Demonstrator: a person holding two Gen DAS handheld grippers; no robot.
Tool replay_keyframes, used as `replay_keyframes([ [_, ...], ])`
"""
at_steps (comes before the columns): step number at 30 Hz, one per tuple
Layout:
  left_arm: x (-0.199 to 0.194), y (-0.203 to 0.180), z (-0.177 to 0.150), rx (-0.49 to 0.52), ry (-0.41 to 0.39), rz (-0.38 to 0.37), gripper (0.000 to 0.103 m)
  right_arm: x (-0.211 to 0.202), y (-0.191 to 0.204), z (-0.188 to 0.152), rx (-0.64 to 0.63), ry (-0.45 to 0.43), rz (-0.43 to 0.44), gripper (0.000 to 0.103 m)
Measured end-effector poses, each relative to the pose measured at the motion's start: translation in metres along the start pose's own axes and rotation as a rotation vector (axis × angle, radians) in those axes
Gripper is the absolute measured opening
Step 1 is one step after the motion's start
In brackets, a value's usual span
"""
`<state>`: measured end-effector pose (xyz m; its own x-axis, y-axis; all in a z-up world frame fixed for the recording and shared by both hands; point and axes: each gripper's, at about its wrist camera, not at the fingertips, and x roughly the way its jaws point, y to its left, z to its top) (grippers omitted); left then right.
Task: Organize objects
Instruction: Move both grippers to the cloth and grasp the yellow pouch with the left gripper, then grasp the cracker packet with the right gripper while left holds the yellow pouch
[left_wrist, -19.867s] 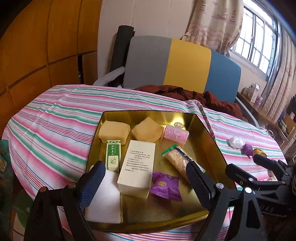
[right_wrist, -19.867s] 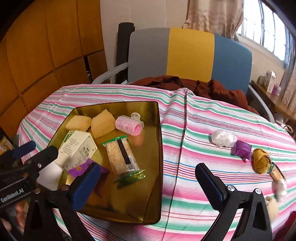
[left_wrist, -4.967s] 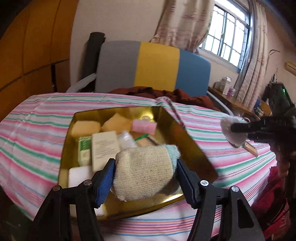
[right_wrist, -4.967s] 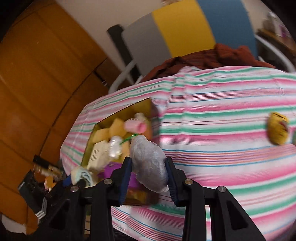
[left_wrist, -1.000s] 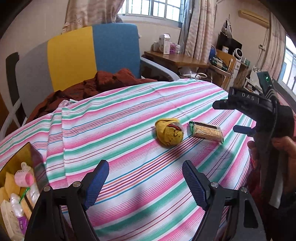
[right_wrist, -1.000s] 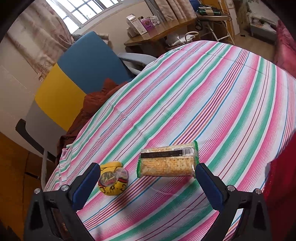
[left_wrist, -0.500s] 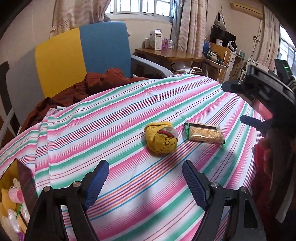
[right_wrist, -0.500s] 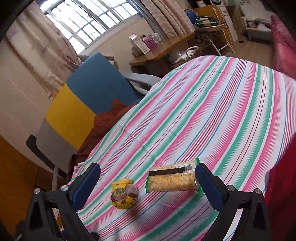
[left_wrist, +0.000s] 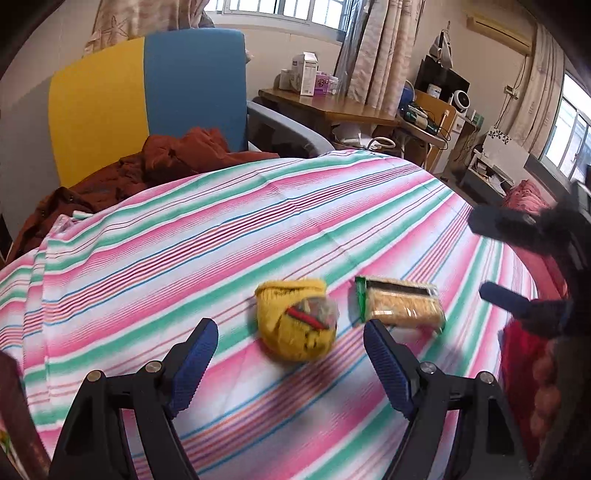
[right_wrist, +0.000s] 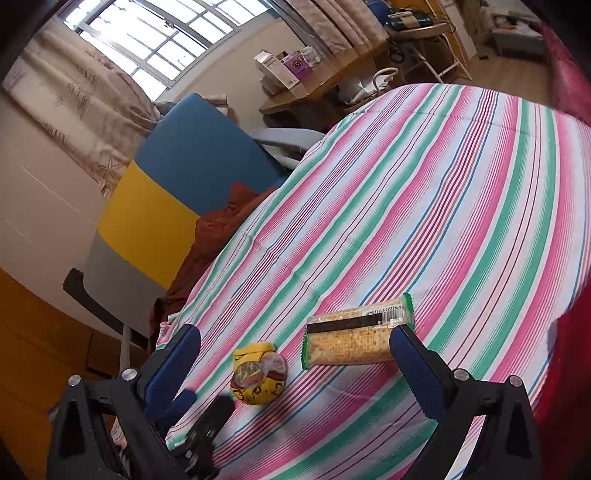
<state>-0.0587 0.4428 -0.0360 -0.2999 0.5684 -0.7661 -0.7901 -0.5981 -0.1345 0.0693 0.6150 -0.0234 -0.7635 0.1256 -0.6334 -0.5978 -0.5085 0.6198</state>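
The left gripper (left_wrist: 291, 354) has its blue-padded fingers (left_wrist: 192, 363) spread wide with nothing between them, hovering low over the striped tablecloth (left_wrist: 221, 229). Just beyond the gap, at about 12 o'clock, lies a yellow knitted pouch (left_wrist: 295, 325), blurred, with a red and clear bit on top. Beside it at 2 o'clock lies a cracker packet (left_wrist: 400, 306) with green ends, close to the pouch but apart from it.

The right gripper (right_wrist: 295, 363) is likewise wide open and empty. In its view the cracker packet (right_wrist: 356, 338) lies between the fingers toward the right one, its right end just by that fingertip (right_wrist: 410, 356); whether they touch cannot be told. The pouch (right_wrist: 258, 373) sits left of the packet, at 11 o'clock from centre.

Farther out, at 10 o'clock, a chair (left_wrist: 147, 92) with yellow and blue panels stands behind the table, rust-brown clothing (left_wrist: 166, 162) heaped on it.
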Motion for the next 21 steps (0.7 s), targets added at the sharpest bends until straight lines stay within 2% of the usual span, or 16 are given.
replay_keyframes([
  [2, 0.015, 0.0, 0.006, -0.012, 0.03, -0.016, 0.079, 0.0, 0.0, -0.001, -0.001, 0.002, 0.001, 0.103],
  [5, 0.037, -0.004, 0.011, -0.002, 0.063, -0.029, 0.069, 0.002, -0.001, 0.0, 0.001, 0.013, -0.005, 0.103],
  [7, 0.053, -0.003, 0.011, -0.006, 0.089, -0.017, 0.049, 0.005, -0.002, 0.0, 0.004, 0.03, -0.006, 0.103],
  [9, 0.066, 0.002, 0.007, -0.019, 0.114, -0.018, 0.048, 0.008, -0.002, 0.0, 0.004, 0.047, -0.003, 0.103],
  [13, 0.062, 0.007, -0.002, -0.02, 0.082, -0.044, 0.044, 0.012, -0.001, 0.0, -0.01, 0.065, -0.005, 0.103],
  [16, 0.047, 0.007, -0.01, -0.015, 0.06, -0.023, 0.038, 0.012, -0.002, 0.0, -0.008, 0.069, -0.006, 0.103],
  [21, 0.011, 0.021, -0.045, -0.053, 0.037, -0.008, 0.037, 0.015, -0.007, 0.0, 0.015, 0.087, -0.006, 0.103],
])
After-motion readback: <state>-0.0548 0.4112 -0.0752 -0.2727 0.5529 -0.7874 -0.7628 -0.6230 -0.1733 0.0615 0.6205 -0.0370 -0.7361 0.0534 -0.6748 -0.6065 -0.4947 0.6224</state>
